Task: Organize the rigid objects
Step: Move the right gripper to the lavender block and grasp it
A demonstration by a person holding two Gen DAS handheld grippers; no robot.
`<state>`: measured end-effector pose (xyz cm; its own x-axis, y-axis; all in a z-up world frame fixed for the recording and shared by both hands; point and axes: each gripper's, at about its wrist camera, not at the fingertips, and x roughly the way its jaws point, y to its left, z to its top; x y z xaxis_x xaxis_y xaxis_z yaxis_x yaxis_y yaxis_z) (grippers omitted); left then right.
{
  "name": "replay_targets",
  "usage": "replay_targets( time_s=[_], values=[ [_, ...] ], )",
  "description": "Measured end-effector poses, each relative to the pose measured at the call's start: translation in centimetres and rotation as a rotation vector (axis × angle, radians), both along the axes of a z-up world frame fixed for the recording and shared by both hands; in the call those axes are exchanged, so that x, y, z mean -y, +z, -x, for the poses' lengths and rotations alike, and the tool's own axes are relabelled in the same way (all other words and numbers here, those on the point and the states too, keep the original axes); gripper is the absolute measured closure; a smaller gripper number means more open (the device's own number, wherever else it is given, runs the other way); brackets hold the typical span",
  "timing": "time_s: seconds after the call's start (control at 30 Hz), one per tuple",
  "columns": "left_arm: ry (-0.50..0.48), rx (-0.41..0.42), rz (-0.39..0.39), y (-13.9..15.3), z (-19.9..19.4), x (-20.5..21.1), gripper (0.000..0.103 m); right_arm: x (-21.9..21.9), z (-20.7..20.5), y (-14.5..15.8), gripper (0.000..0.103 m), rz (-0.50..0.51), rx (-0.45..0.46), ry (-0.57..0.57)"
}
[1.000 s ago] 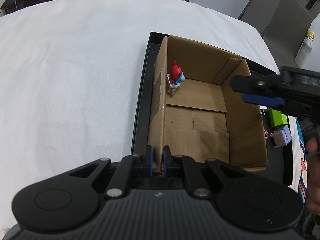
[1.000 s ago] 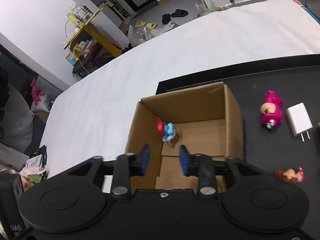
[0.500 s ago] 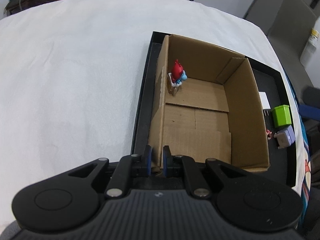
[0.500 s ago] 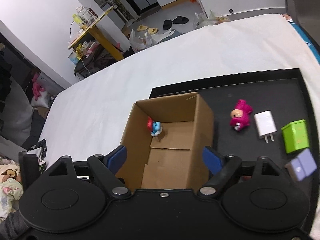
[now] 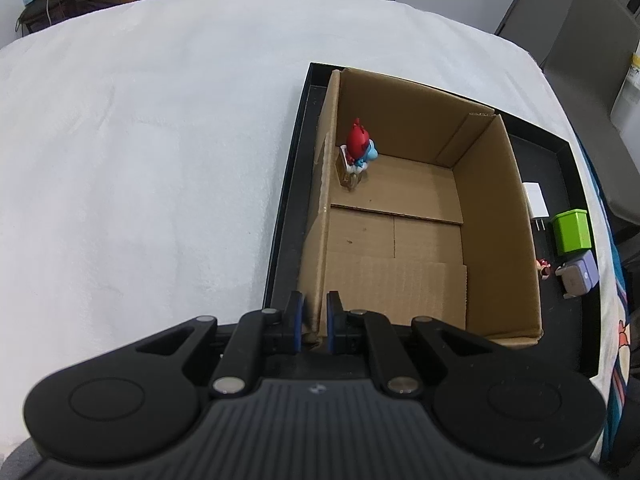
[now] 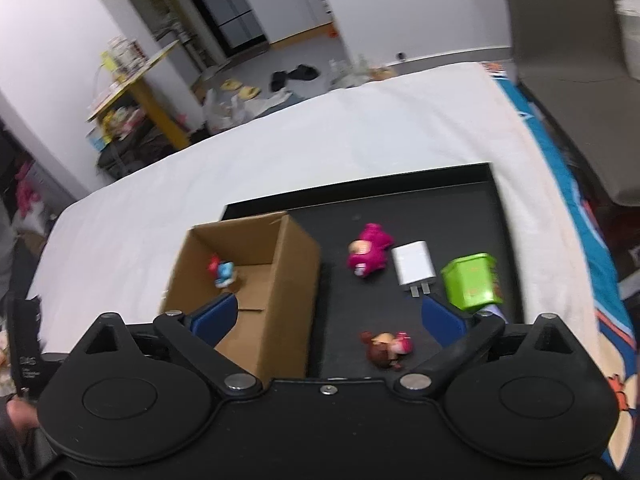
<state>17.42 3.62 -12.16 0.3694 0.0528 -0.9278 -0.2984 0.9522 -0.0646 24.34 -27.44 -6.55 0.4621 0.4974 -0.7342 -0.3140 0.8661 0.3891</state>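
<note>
Small brown-haired figurine point(image 6: 386, 350) lies on the black tray point(image 6: 460, 196), directly ahead between my right gripper point(image 6: 328, 318) jaws, which are spread wide and empty; its long axis runs across them. My left gripper point(image 5: 313, 322) pinches the brown cardboard box point(image 5: 496, 216) wall, farther off

Your open cardboard box point(image 5: 496, 236) holds one upright Smurf figure point(image 5: 359, 148); pink toy point(image 6: 366, 251), white charger point(image 6: 414, 267), green box point(image 6: 472, 280) lie beside it.

Home: slippers point(image 6: 295, 75) on floor, fridge point(image 6: 224, 12)
</note>
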Motion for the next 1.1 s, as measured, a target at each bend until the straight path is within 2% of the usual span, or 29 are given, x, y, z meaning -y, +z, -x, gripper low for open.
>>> replay_targets(
  time_s=[0.07, 0.63, 0.73, 0.97, 1.1],
  values=[
    [-0.005, -0.004, -0.012, 0.0, -0.1, 0.2, 0.093, 0.5, 0.0, -0.2, 0.0, 0.013, 0.011, -0.019],
    [0.015, -0.022, -0.034, -0.1, -0.3, 0.5, 0.093, 4.8, 0.2, -1.8, 0.0, 0.069, -0.013, -0.044],
    [0.015, -0.021, -0.039, -0.2, -0.3, 0.7, 0.093, 5.0, 0.0, -2.2, 0.0, 0.076, -0.016, -0.019],
    [0.016, -0.021, -0.037, -0.1, -0.4, 0.7, 0.093, 4.3, -0.4, -3.1, 0.0, 0.162, 0.008, 0.059],
    [0.021, -0.021, -0.033, -0.2, -0.3, 0.7, 0.093, 4.6, -1.0, -3.7, 0.001, 0.146, -0.007, 0.091]
  ],
)
